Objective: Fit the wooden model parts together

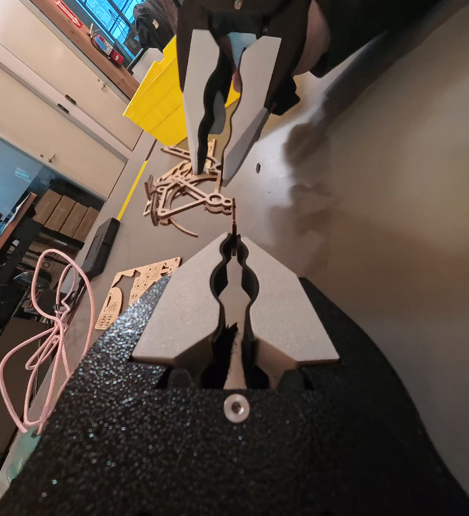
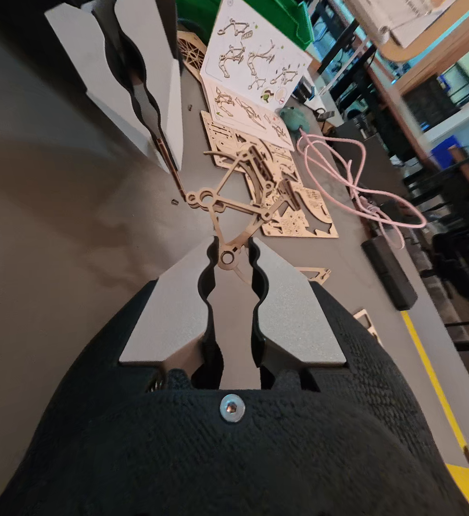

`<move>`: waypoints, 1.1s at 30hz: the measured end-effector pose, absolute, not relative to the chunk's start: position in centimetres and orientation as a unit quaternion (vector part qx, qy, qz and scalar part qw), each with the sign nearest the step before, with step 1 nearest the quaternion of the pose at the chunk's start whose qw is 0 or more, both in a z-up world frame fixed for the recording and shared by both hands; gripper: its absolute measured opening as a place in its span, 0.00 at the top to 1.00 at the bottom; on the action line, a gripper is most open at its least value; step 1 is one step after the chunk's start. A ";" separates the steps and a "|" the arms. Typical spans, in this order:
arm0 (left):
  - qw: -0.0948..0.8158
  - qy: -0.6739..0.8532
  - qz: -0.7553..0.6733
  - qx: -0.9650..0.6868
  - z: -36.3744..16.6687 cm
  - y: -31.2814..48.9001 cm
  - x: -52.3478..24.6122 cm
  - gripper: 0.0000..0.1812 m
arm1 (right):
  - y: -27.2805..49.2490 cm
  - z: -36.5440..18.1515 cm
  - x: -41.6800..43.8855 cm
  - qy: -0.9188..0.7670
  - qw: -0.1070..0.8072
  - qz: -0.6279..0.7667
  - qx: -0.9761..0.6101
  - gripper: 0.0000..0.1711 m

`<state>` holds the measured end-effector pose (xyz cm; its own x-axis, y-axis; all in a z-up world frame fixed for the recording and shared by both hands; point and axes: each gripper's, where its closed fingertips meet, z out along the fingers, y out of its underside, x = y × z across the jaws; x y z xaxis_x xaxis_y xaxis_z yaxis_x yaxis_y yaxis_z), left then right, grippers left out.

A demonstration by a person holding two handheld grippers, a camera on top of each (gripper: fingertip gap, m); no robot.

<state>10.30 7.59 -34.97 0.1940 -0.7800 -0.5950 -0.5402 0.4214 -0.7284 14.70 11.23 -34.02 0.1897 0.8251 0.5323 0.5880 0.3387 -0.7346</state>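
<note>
A partly built wooden model (image 2: pixel 236 195) of struts and curved arcs lies on the grey table (image 2: pixel 60 195). My right gripper (image 2: pixel 231 245) is closed around the model's near ring end, with a strut and an arc against its pads. My left gripper (image 1: pixel 233 237) is shut on a thin wooden strip (image 1: pixel 233 217), seen edge-on. In the right wrist view the left gripper (image 2: pixel 167 164) holds the strip (image 2: pixel 176 176) with its tip at the model's round hub (image 2: pixel 204 198). In the left wrist view the right gripper (image 1: pixel 211 176) stands on the model (image 1: pixel 183 201).
An open instruction booklet (image 2: pixel 255 69) and wooden part sheets (image 2: pixel 227 134) lie behind the model; another sheet (image 1: pixel 144 282) is near my left gripper. A pink cord (image 2: pixel 353 178), a black box (image 2: pixel 389 273), a yellow bin (image 1: pixel 157 92) and a green bin (image 2: pixel 241 16) line the table's edges.
</note>
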 end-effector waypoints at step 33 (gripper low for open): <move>0.594 0.639 -0.054 -0.486 -34.2 7.5 10.0 1.00 | 10.7 -32.7 14.7 -0.631 0.599 0.078 -0.487 0.89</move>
<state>10.05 7.52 -34.19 0.1777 -0.6859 -0.7056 -0.5569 0.5211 -0.6468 14.71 10.72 -32.72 0.1921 0.7073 0.6803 0.5212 0.5138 -0.6814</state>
